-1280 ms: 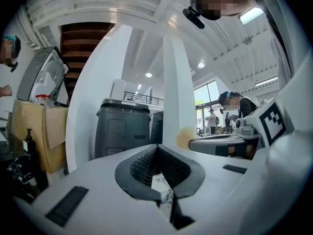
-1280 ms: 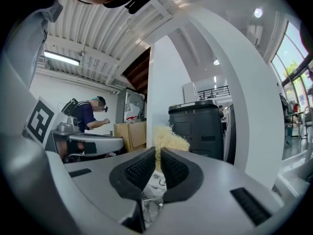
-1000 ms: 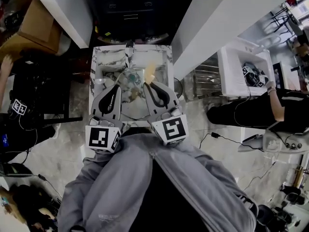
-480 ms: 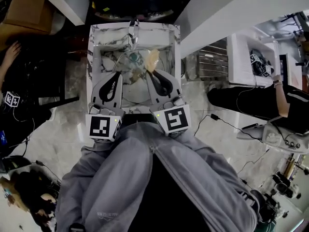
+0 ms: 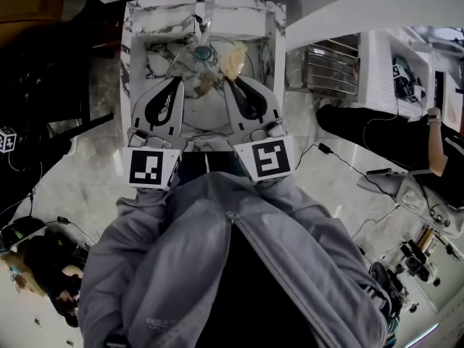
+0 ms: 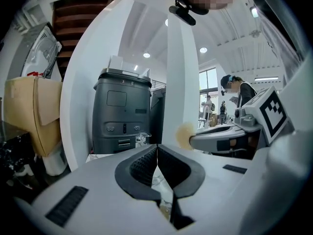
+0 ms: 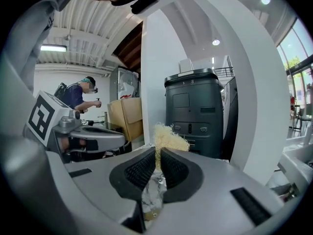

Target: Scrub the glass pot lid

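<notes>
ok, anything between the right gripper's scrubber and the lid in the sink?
Nothing visible. The scrubber in the right gripper is just right of the lid in the sink; the shut left gripper is on the lid's far side.

Not home kitchen: open lab or workshop hall set up as mock kitchen. Free-standing marble-pattern sink unit point(image 5: 129, 56) with faucet point(image 5: 204, 9) on polished floor, between white partition walls point(image 5: 362, 6). Loose cables point(image 5: 348, 171) across floor at right. Second white sink station point(image 5: 377, 64) far right, another person point(image 5: 433, 140) working beside it. Tall dark grey machine point(image 6: 122, 114) and cardboard box point(image 6: 30, 112) beyond. High ceiling with recessed lights point(image 6: 203, 50).
</notes>
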### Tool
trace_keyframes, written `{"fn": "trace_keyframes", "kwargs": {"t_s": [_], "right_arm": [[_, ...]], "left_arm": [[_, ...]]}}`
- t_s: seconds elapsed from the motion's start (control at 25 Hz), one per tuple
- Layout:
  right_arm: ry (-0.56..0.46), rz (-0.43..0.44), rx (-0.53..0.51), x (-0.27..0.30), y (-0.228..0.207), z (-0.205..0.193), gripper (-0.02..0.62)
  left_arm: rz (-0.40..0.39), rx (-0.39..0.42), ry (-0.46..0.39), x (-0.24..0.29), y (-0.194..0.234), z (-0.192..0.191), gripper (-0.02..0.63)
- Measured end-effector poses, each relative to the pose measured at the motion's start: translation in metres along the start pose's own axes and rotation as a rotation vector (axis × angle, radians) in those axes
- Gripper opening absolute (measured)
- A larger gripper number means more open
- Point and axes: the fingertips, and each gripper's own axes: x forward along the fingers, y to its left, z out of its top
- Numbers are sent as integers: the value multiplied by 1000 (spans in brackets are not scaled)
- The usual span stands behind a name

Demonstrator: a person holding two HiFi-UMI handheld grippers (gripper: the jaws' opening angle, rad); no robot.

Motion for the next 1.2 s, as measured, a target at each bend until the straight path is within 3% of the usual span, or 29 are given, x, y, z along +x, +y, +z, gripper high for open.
{"fn": "trace_keyframes", "kwargs": {"t_s": [0.56, 0.92, 1.04, 1.2], "right_arm": [[115, 19, 37, 33, -9, -78, 45], [112, 86, -27, 68, -4, -112, 45], [135, 116, -35, 76, 1, -127, 45], [182, 178, -63, 88, 12, -149, 44]], "left_arm": [[32, -30, 127, 24, 29, -93, 15], [27, -63, 195, 40, 46, -140, 18], [46, -68, 230, 40, 57, -153, 58], [39, -117, 334, 44, 68, -183, 158]]}}
